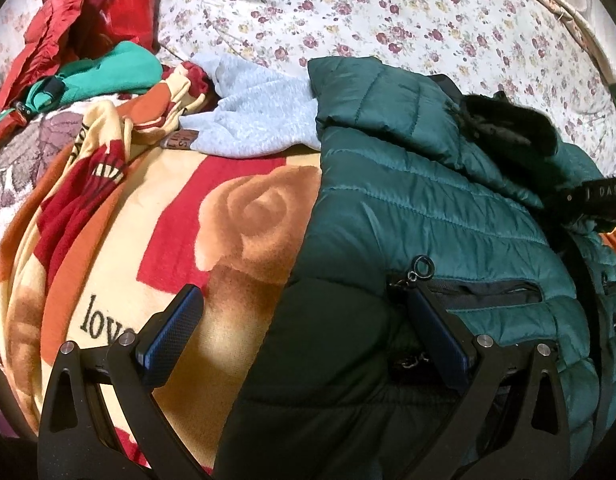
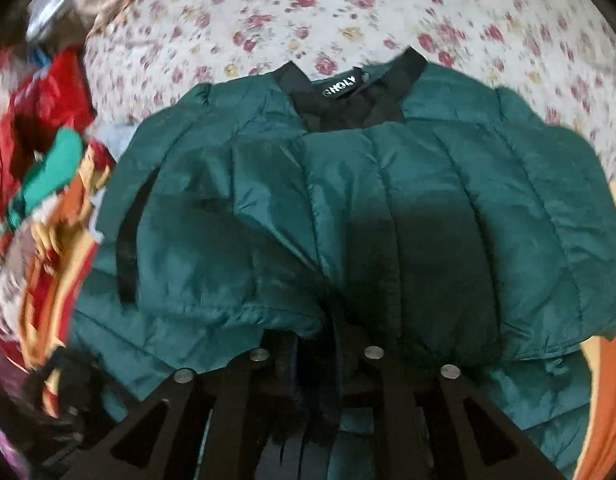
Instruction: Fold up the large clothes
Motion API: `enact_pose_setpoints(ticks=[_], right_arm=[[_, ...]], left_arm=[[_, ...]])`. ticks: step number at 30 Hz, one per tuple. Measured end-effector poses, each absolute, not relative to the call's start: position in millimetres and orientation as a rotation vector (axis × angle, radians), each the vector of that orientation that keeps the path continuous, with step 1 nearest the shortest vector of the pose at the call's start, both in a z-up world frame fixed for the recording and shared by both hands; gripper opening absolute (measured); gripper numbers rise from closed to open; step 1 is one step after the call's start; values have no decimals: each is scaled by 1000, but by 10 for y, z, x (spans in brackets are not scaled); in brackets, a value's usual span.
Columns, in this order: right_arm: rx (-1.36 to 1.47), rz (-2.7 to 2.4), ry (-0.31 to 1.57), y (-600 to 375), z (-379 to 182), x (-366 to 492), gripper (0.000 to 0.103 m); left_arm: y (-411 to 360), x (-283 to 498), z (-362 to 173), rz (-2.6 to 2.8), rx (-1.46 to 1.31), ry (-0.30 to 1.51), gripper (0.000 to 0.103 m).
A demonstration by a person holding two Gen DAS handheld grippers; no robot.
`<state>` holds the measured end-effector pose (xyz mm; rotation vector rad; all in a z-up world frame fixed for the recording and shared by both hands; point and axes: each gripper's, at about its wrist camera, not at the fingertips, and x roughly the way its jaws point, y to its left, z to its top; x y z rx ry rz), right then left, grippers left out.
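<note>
Green puffer jacket (image 2: 347, 208) spread on the bed, partly over the rose-print blanket (image 1: 156, 208).

Your left gripper (image 1: 304, 320) stands wide open astride the jacket's dark hem, gripping nothing. Your right gripper (image 2: 315, 360) hangs over the lower edge, fingertips buried in fabric; you can't tell whether it grips. Collar lies toward the floral sheet (image 2: 308, 8).

A: Open ground? 
B: Floral sheet (image 1: 387, 20), bare beyond the green puffer jacket (image 1: 427, 200); rose blanket (image 1: 228, 220), bare patch left of the jacket, where the left gripper (image 1: 304, 340) stands wide.
A: Obstructions?
B: Grey sweatshirt (image 1: 260, 120) against the jacket's far left edge; teal garment (image 1: 108, 68) and red cloth (image 1: 88, 12) heaped far left. The jacket fills the right gripper's (image 2: 311, 360) path.
</note>
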<state>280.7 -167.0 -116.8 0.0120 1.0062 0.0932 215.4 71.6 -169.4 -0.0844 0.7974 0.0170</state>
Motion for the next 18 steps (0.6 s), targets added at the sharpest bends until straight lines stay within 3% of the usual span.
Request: enact_pose_setpoints(ticks=[2, 3, 15, 16, 17, 18], right_arm=[[-3, 94, 1005, -1659, -1116, 2738, 46], [-19, 90, 999, -1621, -1076, 2694, 48], [-370, 97, 947, -808, -1071, 2830, 47], [-372, 79, 946, -796, -1084, 2878, 44], [-343, 65, 960, -820, -1083, 2935, 25], [-309, 61, 971, -843, -1060, 2963, 14]], left_arm=[[716, 2151, -1695, 17, -84, 797, 103], [716, 2151, -1696, 17, -84, 796, 103], [706, 2103, -1594, -20, -57, 786, 102], [707, 2080, -1563, -26, -56, 776, 102], [714, 2046, -1510, -29, -55, 755, 102], [721, 2020, -1475, -31, -56, 740, 102]])
